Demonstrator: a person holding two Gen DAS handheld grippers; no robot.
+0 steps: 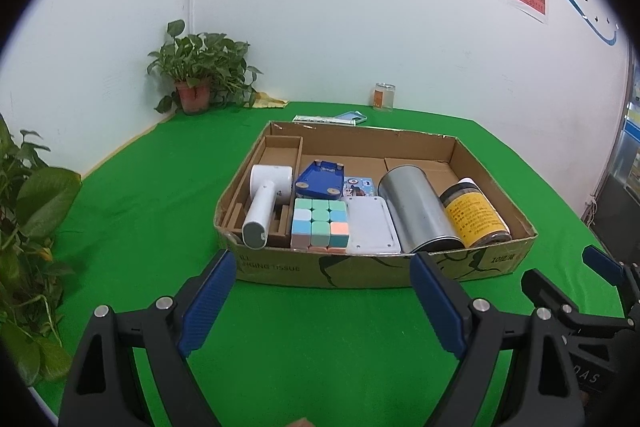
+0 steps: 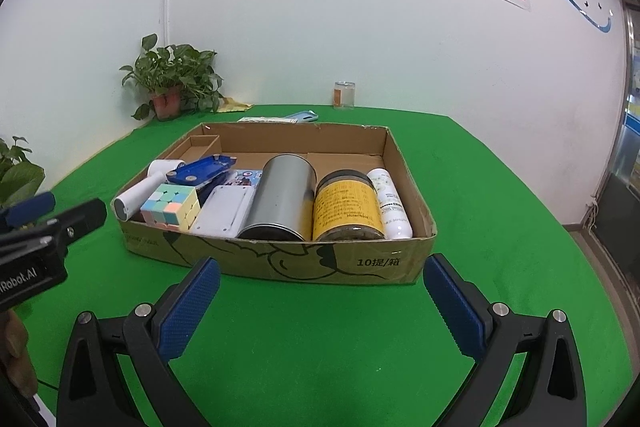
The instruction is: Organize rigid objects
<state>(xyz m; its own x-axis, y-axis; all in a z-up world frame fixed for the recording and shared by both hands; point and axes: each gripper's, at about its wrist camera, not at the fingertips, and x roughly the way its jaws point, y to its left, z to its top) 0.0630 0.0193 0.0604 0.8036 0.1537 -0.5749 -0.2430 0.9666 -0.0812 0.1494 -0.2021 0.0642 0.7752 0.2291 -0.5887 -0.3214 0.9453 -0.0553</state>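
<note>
Bright, even light from overhead; shadows are soft, focus is sharp, and fisheye bending darkens the corners.

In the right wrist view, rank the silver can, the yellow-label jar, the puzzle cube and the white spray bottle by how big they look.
1. silver can
2. yellow-label jar
3. and 4. puzzle cube and white spray bottle: too alike to rank.

Left claw gapes empty before the cardboard box of packed objects.

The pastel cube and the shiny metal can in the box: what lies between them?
A flat white case lies between the cube and the metal can, as both wrist views show.
</note>
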